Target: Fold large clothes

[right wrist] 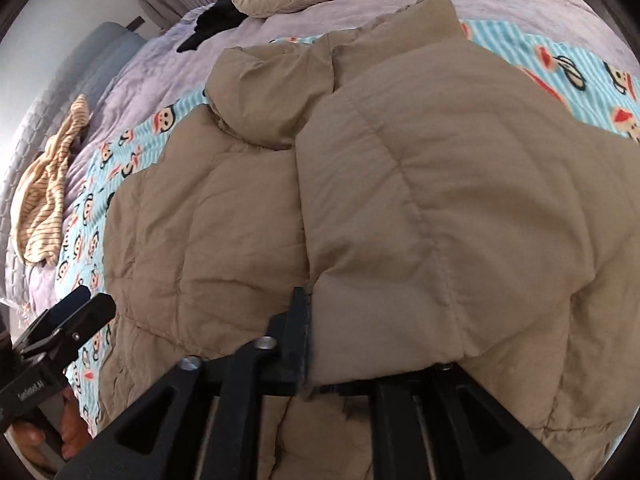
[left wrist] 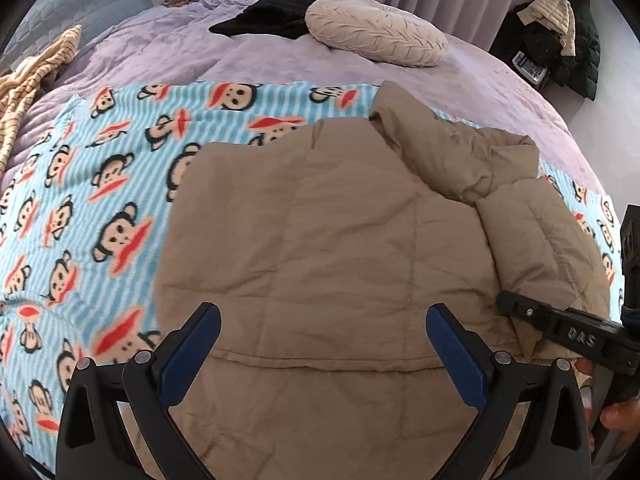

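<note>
On the bed, spread over a light-blue striped fleece blanket (left wrist: 80,184) printed with monkey faces: a tan quilted puffer jacket (left wrist: 320,240), lying flat, back panel up, collar toward the far end. Right side of jacket already folded inward, its panel overlapping the back, sleeve bunched near the collar. Blanket itself resting on a lilac bedspread (left wrist: 160,48).

Left gripper (left wrist: 323,334), black frame with blue pads: jaws wide apart, hovering above the jacket's hem, nothing between them.

Right gripper (right wrist: 360,344): left finger visible against the edge of the folded panel, right finger buried under the fabric; fold of jacket sitting between the jaws. Pressing or released: cannot tell from these views.

Farther up the bed: a round beige pleated cushion (left wrist: 376,32), a black garment (left wrist: 272,16) beside and partly under it, a cream striped garment (left wrist: 28,80) crumpled near the left edge. Dark coats piled (left wrist: 560,36) off the bed's far right corner.
</note>
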Tool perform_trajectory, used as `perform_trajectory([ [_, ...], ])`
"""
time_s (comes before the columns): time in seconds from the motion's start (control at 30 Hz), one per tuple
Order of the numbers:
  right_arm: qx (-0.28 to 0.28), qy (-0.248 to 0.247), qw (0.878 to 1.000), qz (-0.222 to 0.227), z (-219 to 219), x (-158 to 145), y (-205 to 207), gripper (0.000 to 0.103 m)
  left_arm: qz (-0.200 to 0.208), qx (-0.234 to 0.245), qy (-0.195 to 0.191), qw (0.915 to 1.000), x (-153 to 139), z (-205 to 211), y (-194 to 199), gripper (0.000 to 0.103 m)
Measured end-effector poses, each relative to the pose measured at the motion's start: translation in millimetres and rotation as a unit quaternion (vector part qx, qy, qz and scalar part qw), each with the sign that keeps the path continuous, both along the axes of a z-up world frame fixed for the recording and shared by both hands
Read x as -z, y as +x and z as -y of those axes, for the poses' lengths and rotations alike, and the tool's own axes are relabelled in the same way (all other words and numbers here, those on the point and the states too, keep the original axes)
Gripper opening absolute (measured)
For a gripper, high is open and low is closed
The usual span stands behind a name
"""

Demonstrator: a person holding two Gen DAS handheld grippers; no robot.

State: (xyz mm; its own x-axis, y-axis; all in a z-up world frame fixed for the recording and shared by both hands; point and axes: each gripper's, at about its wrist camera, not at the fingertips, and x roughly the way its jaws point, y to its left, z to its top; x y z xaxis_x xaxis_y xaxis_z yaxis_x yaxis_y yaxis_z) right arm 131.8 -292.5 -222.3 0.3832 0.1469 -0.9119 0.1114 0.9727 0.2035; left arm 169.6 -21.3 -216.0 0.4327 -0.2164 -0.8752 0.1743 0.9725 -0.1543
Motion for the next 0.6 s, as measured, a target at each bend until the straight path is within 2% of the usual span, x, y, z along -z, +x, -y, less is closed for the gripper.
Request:
perform_trajectory([
  [0.03, 0.001, 0.002, 1.000, -0.001, -2.4, -4.1, -0.9, 0.054, 0.001, 0.001, -0.003, 1.0000, -0.8, 1.1, 0.3, 0.103],
  [0.07, 0.003, 0.012, 1.000, 0.003, -2.9, -10.1, -3.3, 0.076, 0.003, 0.003, -0.006, 1.0000, -1.9, 1.8, 0.8, 0.103],
  [0.17, 0.029, 0.040, 0.998, 0.025, 12.7, -30.7, -23.6, 0.078, 0.004, 0.008, -0.011, 0.9999, -3.7, 0.6, 3.2, 0.103],
  [0.23, 0.073, 0.067, 0.994, 0.042, 33.6, -40.4, -40.0, 0.078, -0.005, 0.011, -0.019, 0.9997, -1.2, -4.8, 6.0, 0.103],
  [0.3, 0.135, 0.102, 0.984, 0.056, 62.0, -43.5, -51.0, 0.078, -0.016, 0.009, -0.029, 0.9994, 2.2, -12.3, 8.5, 0.103],
  [0.33, 0.167, 0.120, 0.977, 0.063, 76.6, -43.3, -53.4, 0.074, -0.019, 0.009, -0.033, 0.9992, 3.1, -15.1, 8.5, 0.103],
  [0.4, 0.219, 0.144, 0.962, 0.073, 99.7, -41.3, -53.7, 0.044, -0.020, 0.010, -0.042, 0.9988, 1.5, -22.7, 8.2, 0.103],
  [0.43, 0.238, 0.151, 0.956, 0.078, 107.9, -40.8, -51.5, 0.021, -0.018, 0.011, -0.047, 0.9987, 0.0, -25.8, 7.6, 0.103],
  [0.47, 0.241, 0.155, 0.954, 0.088, 111.2, -42.9, -47.7, 0.011, -0.016, 0.013, -0.055, 0.9983, -2.5, -29.8, 7.3, 0.103],
  [0.5, 0.231, 0.148, 0.957, 0.096, 108.4, -48.4, -41.8, 0.011, -0.014, 0.014, -0.063, 0.9978, -4.5, -33.1, 7.4, 0.103],
  [0.6, 0.130, 0.093, 0.981, 0.115, 65.9, -70.3, -21.1, 0.010, -0.016, 0.010, -0.111, 0.9936, -11.3, -48.4, 10.2, 0.103],
])
